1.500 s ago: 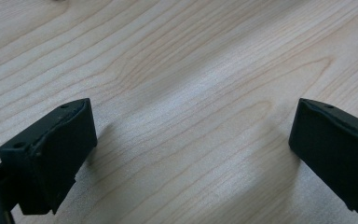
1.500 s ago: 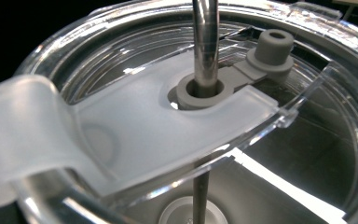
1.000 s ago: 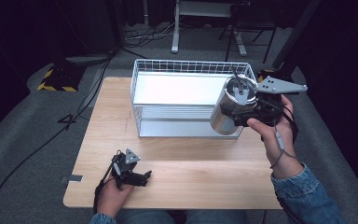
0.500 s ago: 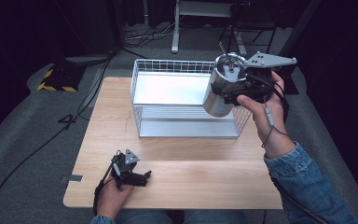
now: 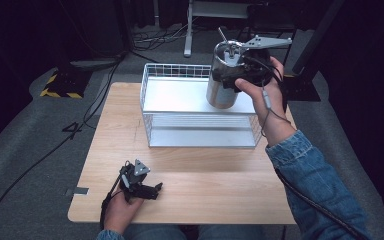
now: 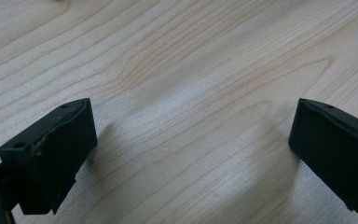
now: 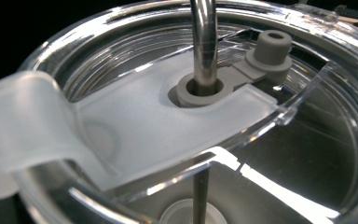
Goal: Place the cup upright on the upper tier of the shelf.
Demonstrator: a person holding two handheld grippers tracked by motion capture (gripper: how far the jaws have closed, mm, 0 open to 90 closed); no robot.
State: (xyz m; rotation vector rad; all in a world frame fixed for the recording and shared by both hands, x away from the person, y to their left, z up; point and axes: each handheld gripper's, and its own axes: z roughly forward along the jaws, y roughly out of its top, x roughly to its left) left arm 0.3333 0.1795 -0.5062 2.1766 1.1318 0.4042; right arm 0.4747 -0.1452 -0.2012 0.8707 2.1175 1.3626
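One brushed stainless-steel cylindrical tumbler [image 5: 225,82] sits clamped in my right gripper [image 5: 240,75], held in the air above the far right corner of the white wire basket [image 5: 200,135] and tilted slightly off upright. My jaws grip it high on the wall near the rim, with my right hand [image 5: 265,92] wrapped around the gripper body just beside the cup. In the right gripper view, the tumbler carries a clear hard plastic lid [image 7: 307,84], round and glossy, with a frosted, flexible flap [image 7: 121,126] across it and a grey rubber grommet [image 7: 200,91] seating a polished metal straw [image 7: 204,37]. The basket is rectangular, thin-wired, with a smooth white floor, standing on the pale, grained wooden table [image 5: 205,185]. My left gripper [image 5: 152,189] rests on the near left of that table, jaws apart on bare wood, well apart from the tumbler.
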